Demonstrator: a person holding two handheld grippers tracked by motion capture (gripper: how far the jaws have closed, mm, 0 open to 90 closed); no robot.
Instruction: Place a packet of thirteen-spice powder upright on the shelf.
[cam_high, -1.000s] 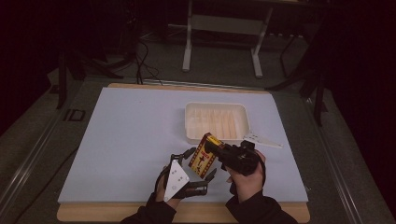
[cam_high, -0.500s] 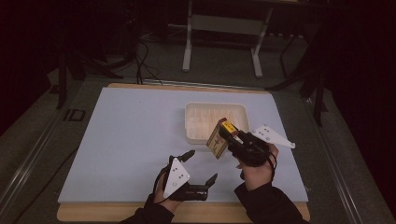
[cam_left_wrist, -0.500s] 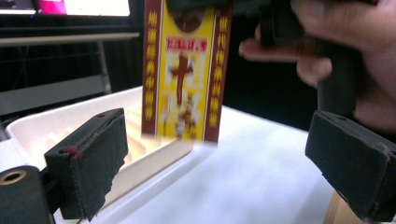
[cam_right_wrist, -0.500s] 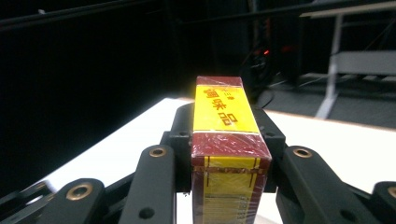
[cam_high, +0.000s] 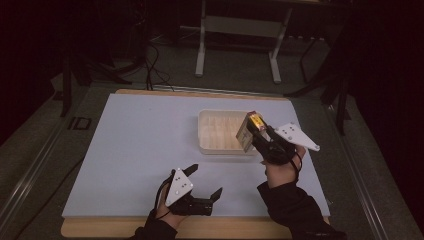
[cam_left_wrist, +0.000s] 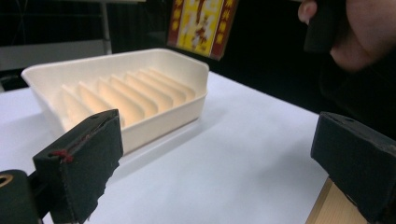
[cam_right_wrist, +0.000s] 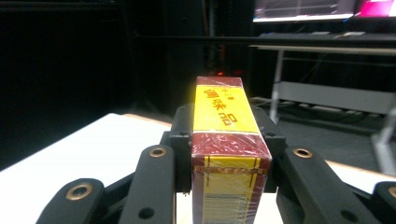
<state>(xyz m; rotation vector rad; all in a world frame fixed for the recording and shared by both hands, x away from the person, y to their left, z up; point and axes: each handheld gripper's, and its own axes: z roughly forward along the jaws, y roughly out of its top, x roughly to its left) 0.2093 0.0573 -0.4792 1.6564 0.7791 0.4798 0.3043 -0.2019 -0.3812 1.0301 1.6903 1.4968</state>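
Box (cam_high: 249, 132) of red-and-yellow wrapped goods sits pinched between the jaws of the right gripper (cam_high: 260, 137), lifted off the table and hanging over the right end of the cream tray (cam_high: 210, 145). In the right gripper view the box (cam_right_wrist: 228, 140) is clamped on its two broad faces, its long axis running straight out along the jaws, narrow yellow top face upward and far end jutting past the fingertips. From the high view that long axis tilts up and away from the person, toward the tray's far right corner.

Ribbed and shallow, the tray (cam_left_wrist: 116, 93) lies right of the middle of the pale blue table top (cam_high: 140, 150), its right rim near the table's right edge, leaving only a narrow strip there. Wide bare surface stretches to the tray's left and toward the near edge, where a wooden border shows.

Low at the near edge, the left gripper (cam_high: 204, 180) rests well apart from the tray. Its jaws have just been opening and now stand spread wide with nothing between them; one dark pad (cam_left_wrist: 81, 161) frames the tray from its own view.
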